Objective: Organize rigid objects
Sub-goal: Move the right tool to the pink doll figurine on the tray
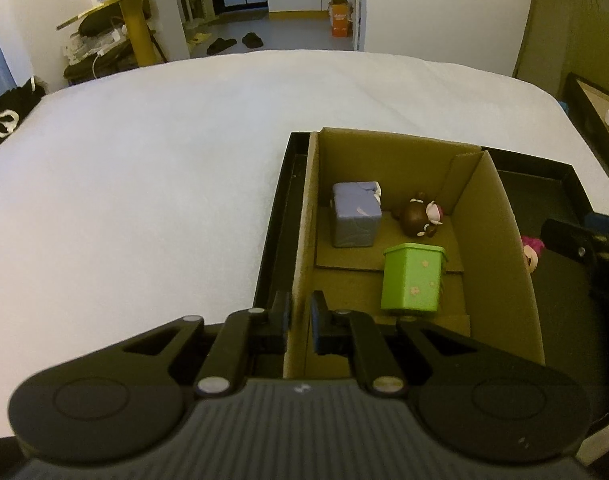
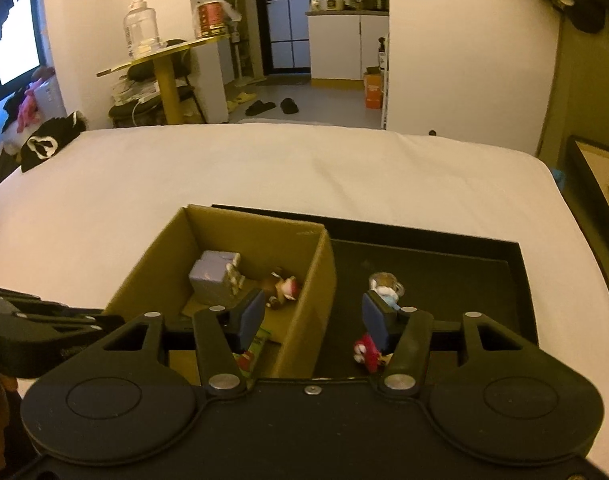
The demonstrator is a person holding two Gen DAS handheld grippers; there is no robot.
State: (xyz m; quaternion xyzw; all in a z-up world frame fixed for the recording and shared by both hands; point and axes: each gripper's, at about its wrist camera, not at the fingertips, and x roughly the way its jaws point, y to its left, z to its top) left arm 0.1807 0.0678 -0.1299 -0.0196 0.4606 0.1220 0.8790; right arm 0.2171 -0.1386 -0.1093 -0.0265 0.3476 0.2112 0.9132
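Cardboard is what my left tool (image 1: pixel 300 320) has hold of: its two fingers are nearly together, pinching the near left wall of the brown cardboard box (image 1: pixel 492 240), one finger outside and one inside. Just ahead and right of that tool, inside the box, stands a green cup-shaped toy (image 1: pixel 412 280) with small flowers on it. Further ahead lies a lavender block (image 1: pixel 354 220), and to its right a small brown figurine (image 1: pixel 418 218) lying on its side near the far right wall.

My right tool (image 2: pixel 312 320) is spread wide and holds nothing. It hangs over the box's right wall, which passes between the fingers: the left finger is over the inside of the box, the right finger over the black tray (image 2: pixel 520 292) that the box sits in. Just beside the right finger, on the tray floor, a red figurine (image 2: pixel 364 354) lies close in, and a pale one with some blue (image 2: pixel 386 286) stands just ahead of the fingertip. From the left wrist view the right tool shows at the far right edge, with a pink-haired toy head next to it.

Both tools point forward and tilt down toward the box. Tray and box rest on a white bed (image 2: pixel 224 172), at its near right part.
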